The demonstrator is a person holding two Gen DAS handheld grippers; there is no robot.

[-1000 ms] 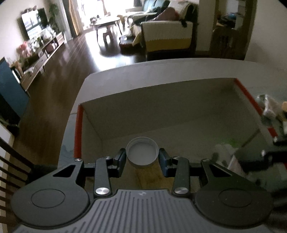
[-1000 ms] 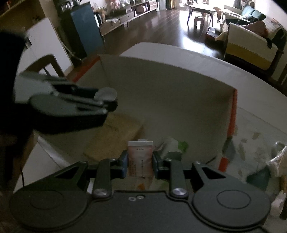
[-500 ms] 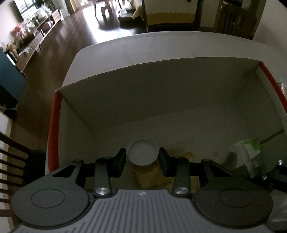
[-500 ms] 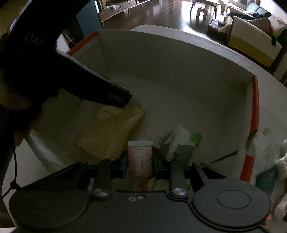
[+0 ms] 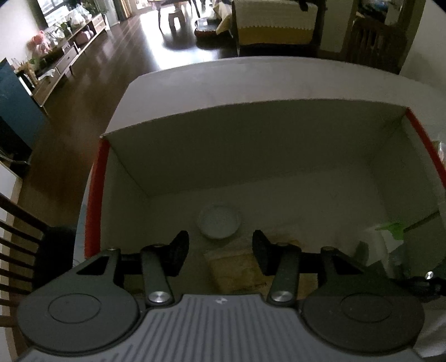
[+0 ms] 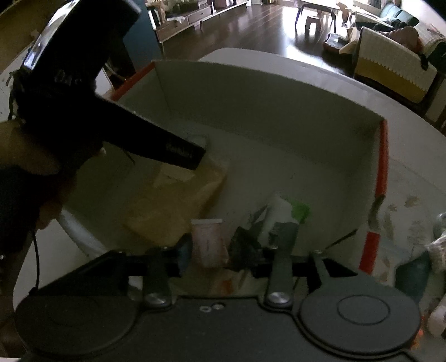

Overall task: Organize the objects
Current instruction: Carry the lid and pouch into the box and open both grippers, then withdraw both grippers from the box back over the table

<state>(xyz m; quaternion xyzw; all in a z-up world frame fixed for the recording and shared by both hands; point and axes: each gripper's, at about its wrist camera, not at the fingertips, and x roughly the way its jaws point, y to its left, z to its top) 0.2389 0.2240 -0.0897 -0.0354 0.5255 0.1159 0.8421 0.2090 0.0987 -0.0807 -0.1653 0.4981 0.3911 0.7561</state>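
The left gripper (image 5: 220, 245) hangs over the near end of the cardboard box (image 5: 251, 144) with its jaws spread wide and nothing between them; the white lid (image 5: 218, 221) lies just ahead of the fingertips on the box floor, free of both pads and slightly blurred. Under and beside it sits a flat tan packet (image 5: 237, 267), its far edge next to the lid. In the right wrist view the right gripper (image 6: 211, 247) has its jaws parted, with a small pink carton (image 6: 207, 241) standing between them — the left finger is close against its side, the right finger seems clear of it, and the blur there leaves it unclear whether any grip remains. Just right of the carton lies a crumpled white-and-green wrapper (image 6: 290, 211), also inside the box. The box has red tape (image 6: 382, 156) along its side rims and rests on a white table (image 5: 278, 80). Beyond it — dark wooden floor and a sofa draped in a yellow-and-cream throw (image 5: 274, 25).
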